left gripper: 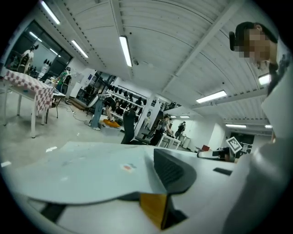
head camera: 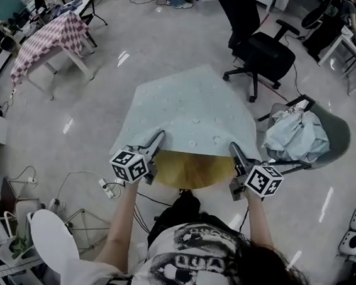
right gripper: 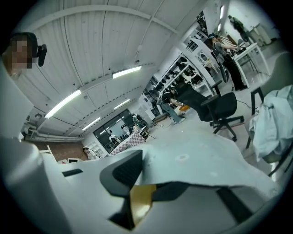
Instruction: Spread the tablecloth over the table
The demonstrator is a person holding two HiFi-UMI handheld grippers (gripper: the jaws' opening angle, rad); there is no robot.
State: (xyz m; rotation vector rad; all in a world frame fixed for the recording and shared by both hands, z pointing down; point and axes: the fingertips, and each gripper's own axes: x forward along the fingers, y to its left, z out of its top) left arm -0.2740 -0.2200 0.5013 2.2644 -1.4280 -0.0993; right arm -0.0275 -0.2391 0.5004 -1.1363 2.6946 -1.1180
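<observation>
We see a black office chair (head camera: pixel 260 54) on the shiny floor at the far right, and a table under a checkered cloth (head camera: pixel 50 41) well apart at the far left. Nearer on the right, a grey chair (head camera: pixel 338 133) holds a heap of pale fabric (head camera: pixel 294 136). A white power strip (head camera: pixel 109 189) lies on the floor at left.

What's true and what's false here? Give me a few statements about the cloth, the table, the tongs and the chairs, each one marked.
1. The pale blue dotted tablecloth fully covers the round yellow table. False: the table's near edge is bare.
2. The left tongs and the right tongs both clamp the tablecloth's near edge. True.
3. The grey shell chair at the right is empty. False: a crumpled pale cloth lies on it.
4. A black swivel office chair stands beyond the table. True.
</observation>
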